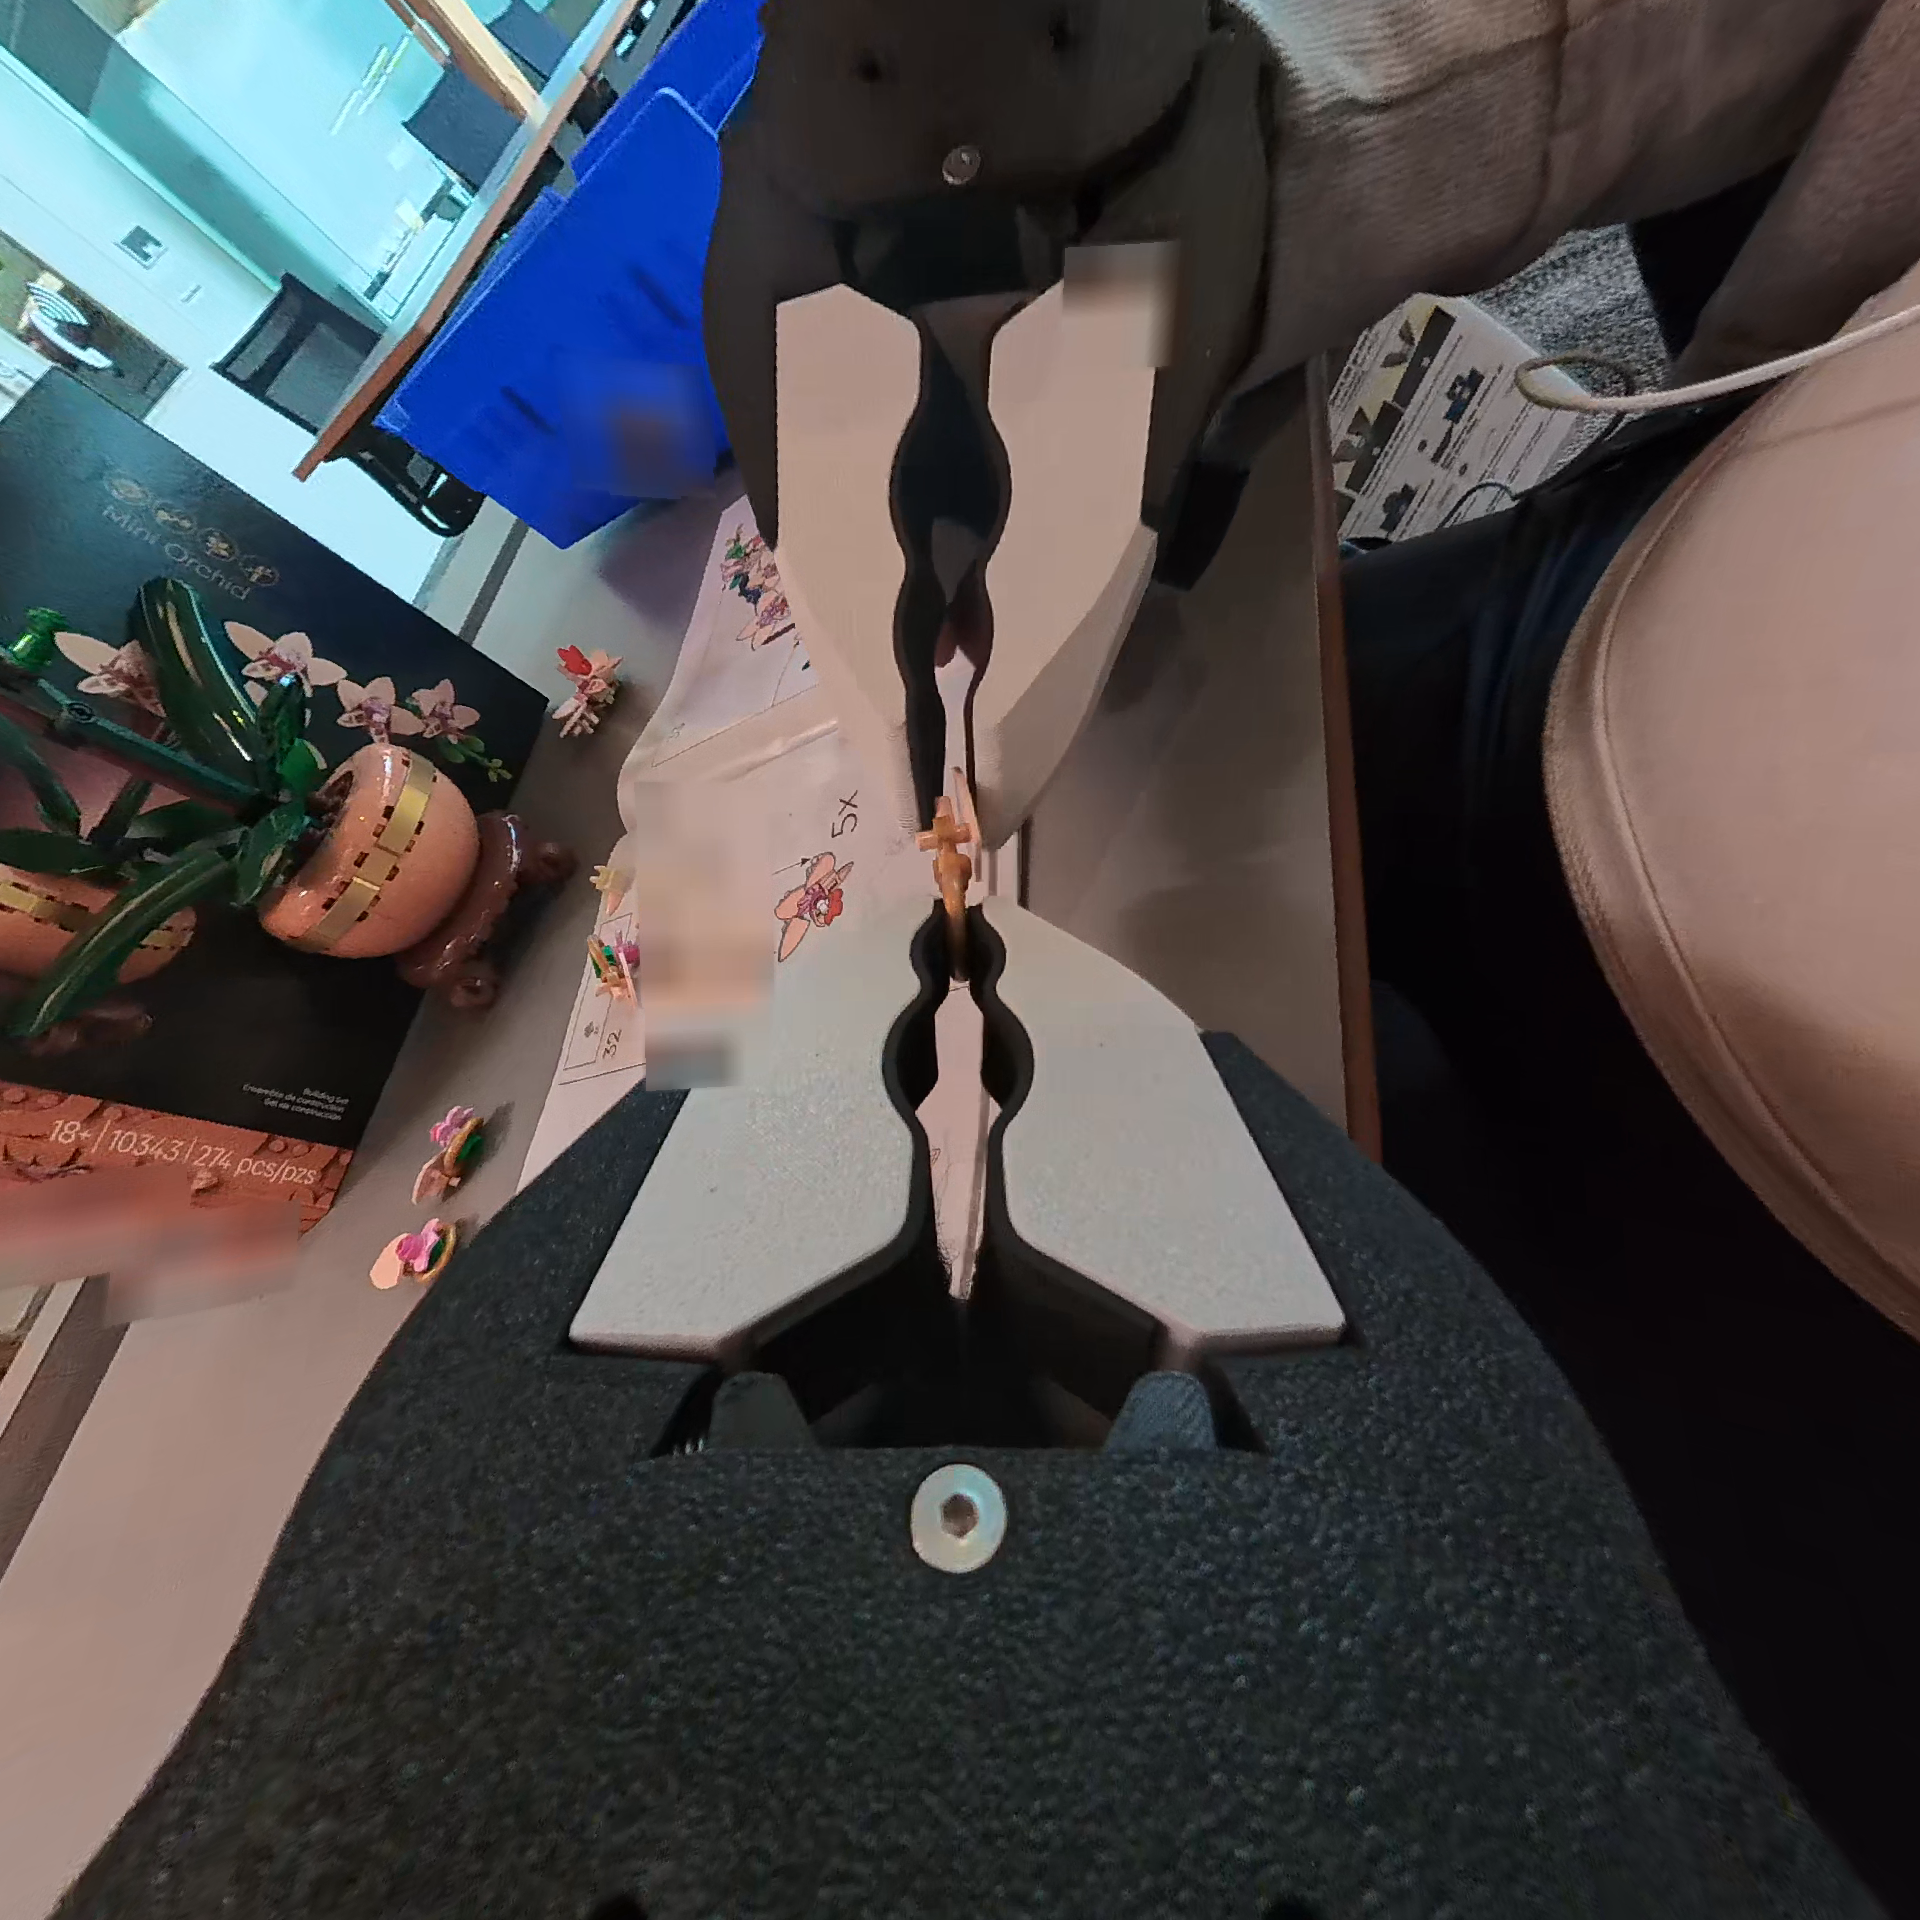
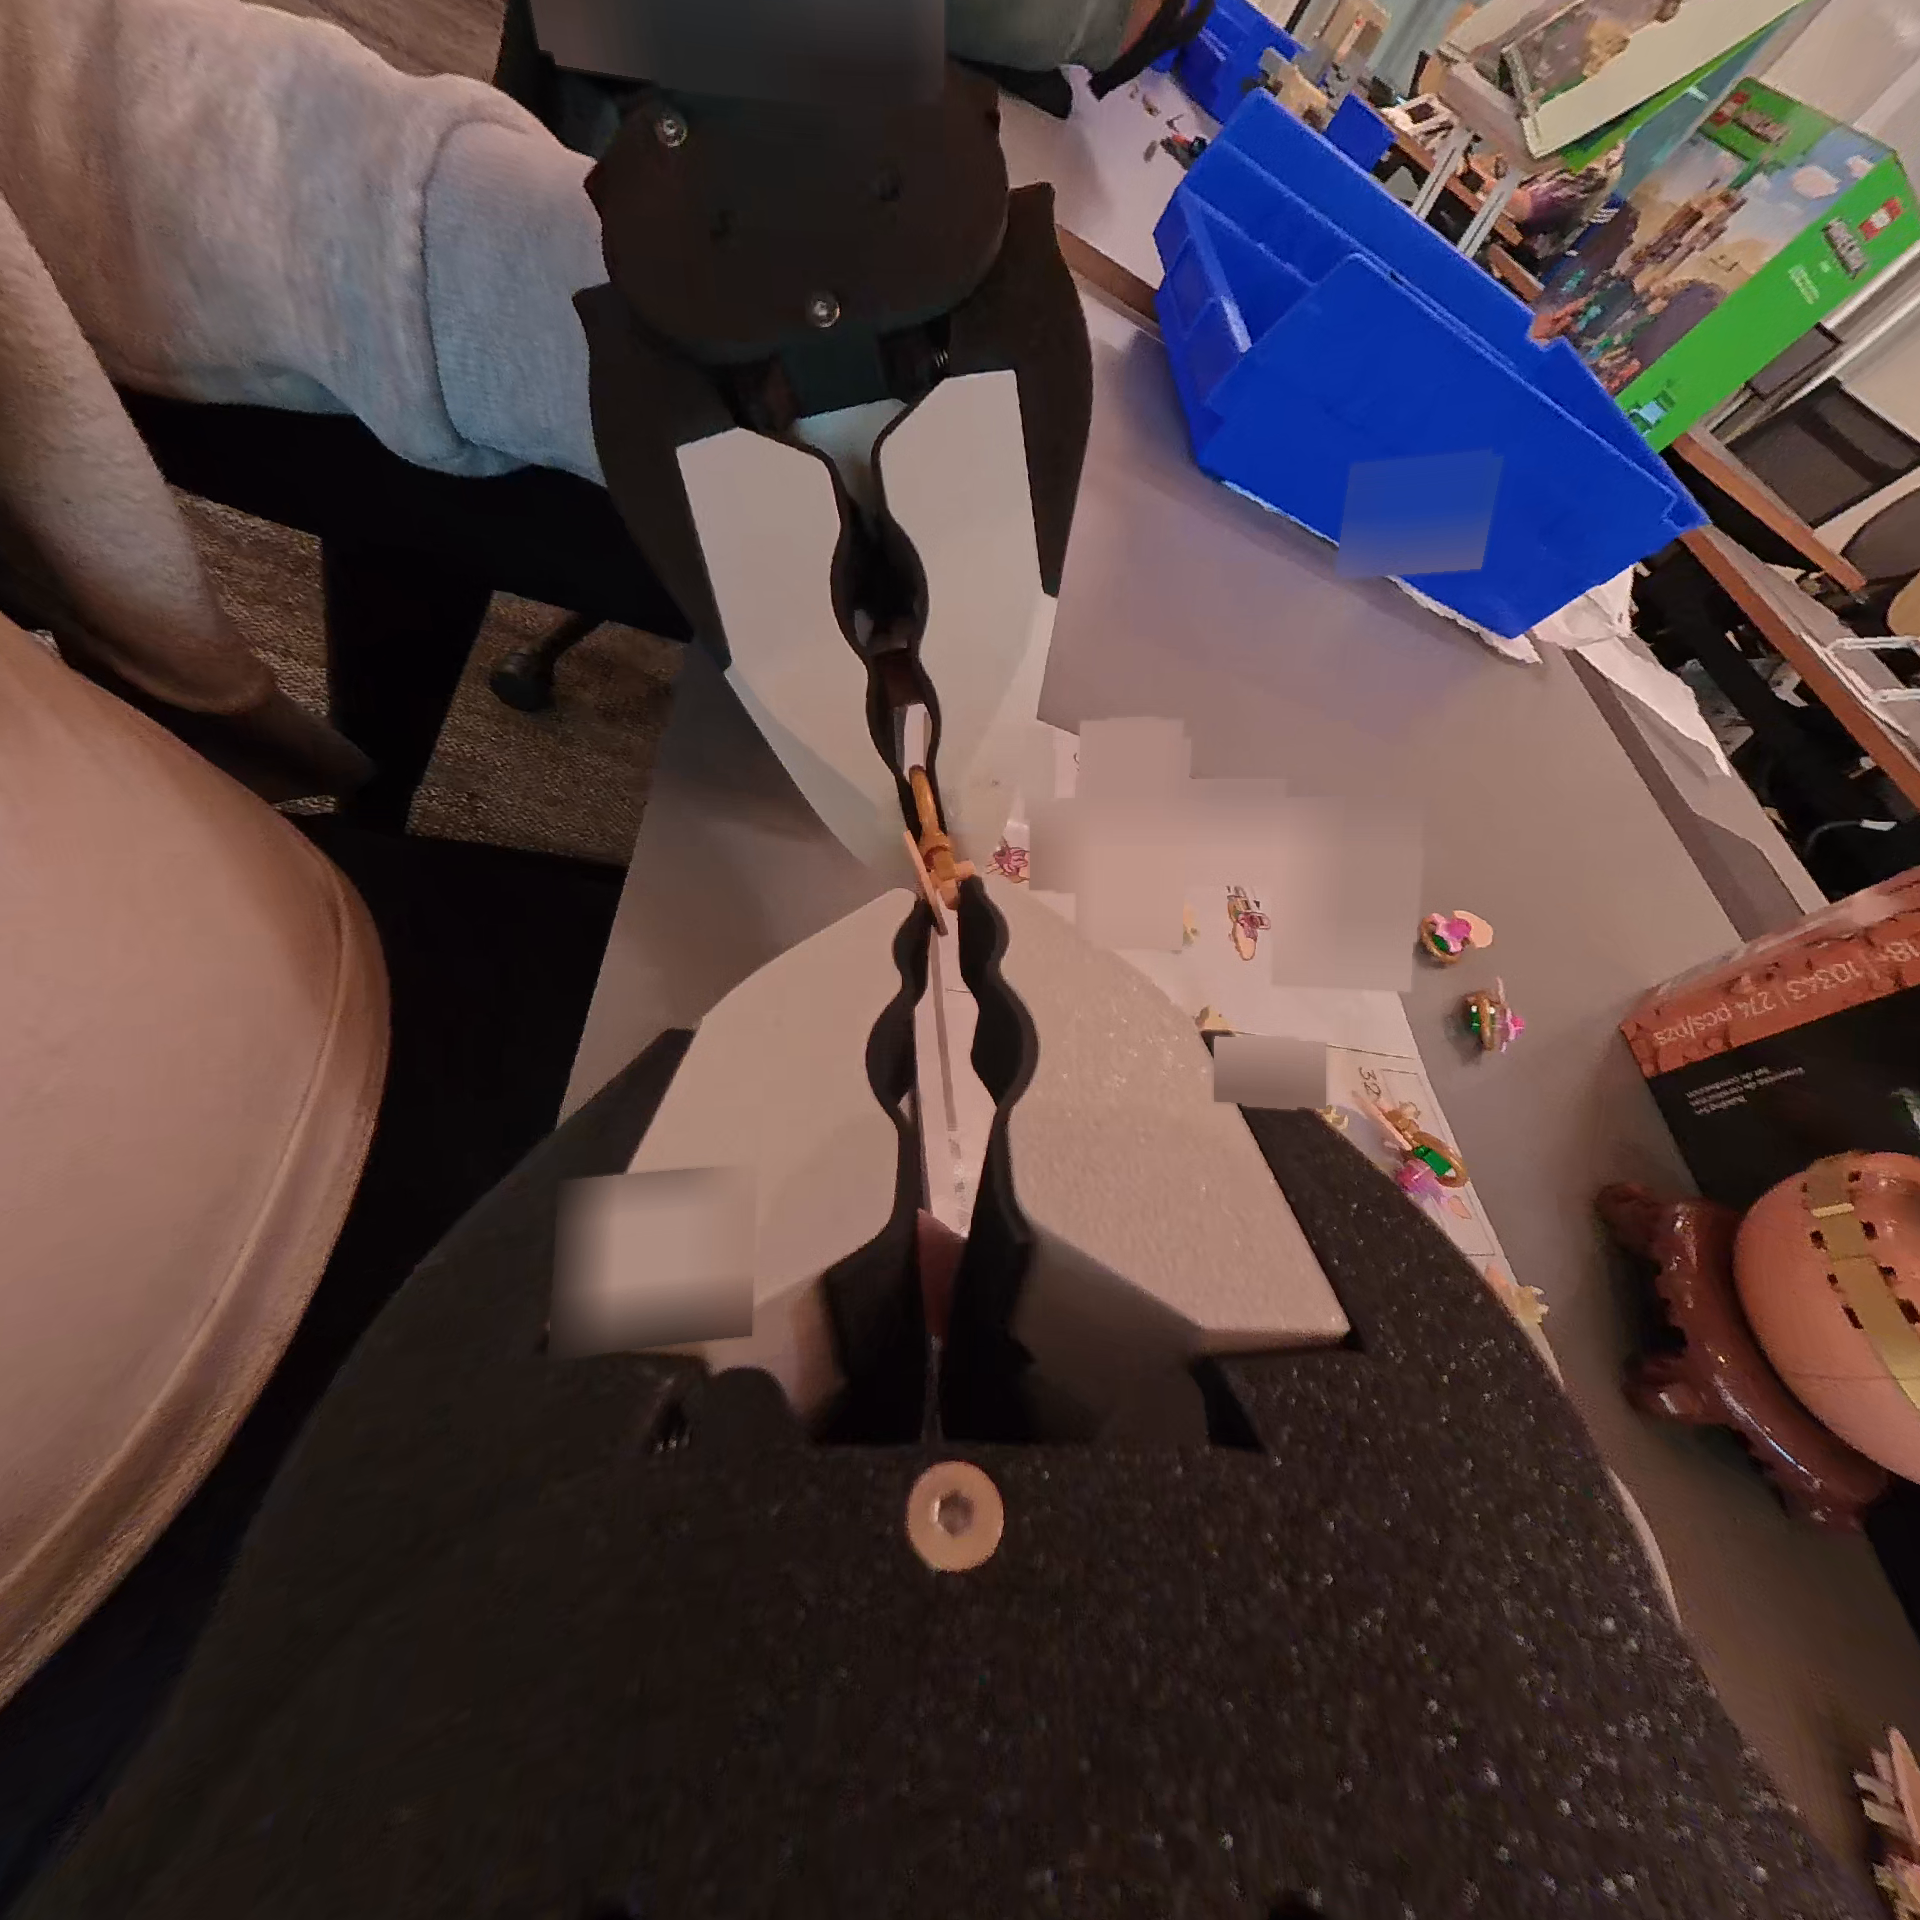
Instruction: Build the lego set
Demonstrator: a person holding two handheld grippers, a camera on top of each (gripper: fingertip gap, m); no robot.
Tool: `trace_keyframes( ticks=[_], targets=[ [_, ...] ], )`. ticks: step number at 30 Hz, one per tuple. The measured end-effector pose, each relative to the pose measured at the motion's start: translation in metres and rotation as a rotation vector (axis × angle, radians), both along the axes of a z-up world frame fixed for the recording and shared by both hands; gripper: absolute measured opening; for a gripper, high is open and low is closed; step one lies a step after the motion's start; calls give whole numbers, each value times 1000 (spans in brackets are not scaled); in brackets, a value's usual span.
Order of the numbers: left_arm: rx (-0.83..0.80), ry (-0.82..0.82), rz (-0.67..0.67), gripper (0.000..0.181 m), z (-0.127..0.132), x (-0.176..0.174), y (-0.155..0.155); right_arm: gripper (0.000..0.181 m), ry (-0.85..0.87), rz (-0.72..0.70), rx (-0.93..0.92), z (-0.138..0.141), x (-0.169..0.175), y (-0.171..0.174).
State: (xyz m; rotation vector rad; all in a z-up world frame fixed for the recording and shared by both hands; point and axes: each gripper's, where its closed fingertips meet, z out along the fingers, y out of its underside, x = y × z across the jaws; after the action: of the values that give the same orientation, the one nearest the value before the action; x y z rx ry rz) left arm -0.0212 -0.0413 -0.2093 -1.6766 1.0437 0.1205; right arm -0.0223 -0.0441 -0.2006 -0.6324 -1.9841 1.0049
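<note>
My two grippers meet tip to tip above the grey table's near edge. In the left wrist view my left gripper [image 1: 956, 940] is shut on a small gold ring piece [image 1: 950, 868] with a cross-shaped end. My right gripper [image 1: 961, 805] comes in from above, shut on a thin pale petal piece [image 1: 964, 795] that touches the gold piece. In the right wrist view my right gripper [image 2: 940, 904] pinches the pale petal piece [image 2: 923, 868], and the left gripper [image 2: 923, 790] opposite holds the gold piece [image 2: 940, 857]. How the two pieces join is too small to tell.
An open instruction booklet [image 1: 727, 790] lies under the grippers. Several small pink flower builds [image 1: 452, 1148] [image 2: 1455, 935] lie beside it. A tan flower pot model on a brown stand [image 1: 374, 862] [image 2: 1818, 1330] stands by the dark set box [image 1: 208, 1039]. Blue bins [image 2: 1403, 395] stand behind. Less than 4 cm separates the two grippers' tips.
</note>
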Motion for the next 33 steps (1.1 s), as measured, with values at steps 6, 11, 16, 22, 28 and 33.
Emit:
trace_keyframes(
  ticks=[6,11,16,22,28,33],
  targets=[
    [-10,3,-7,2,-1,0,-1,5,8,-7,9,-1,-1,-1],
    [-8,-7,-2,3,0,0,-1,5,24,-17,9,1,-2,0],
    [-5,-30,30,3,3,-3,2,5,60,-72,20,4,-6,3],
    [51,-50,145,2,13,-13,11,5,125,-218,18,13,-14,13],
    [174,28,269,2,24,-23,18,5,113,-370,-120,22,-21,20],
    [251,90,322,2,30,-27,21,6,61,-416,-278,25,-23,21]
  ],
)
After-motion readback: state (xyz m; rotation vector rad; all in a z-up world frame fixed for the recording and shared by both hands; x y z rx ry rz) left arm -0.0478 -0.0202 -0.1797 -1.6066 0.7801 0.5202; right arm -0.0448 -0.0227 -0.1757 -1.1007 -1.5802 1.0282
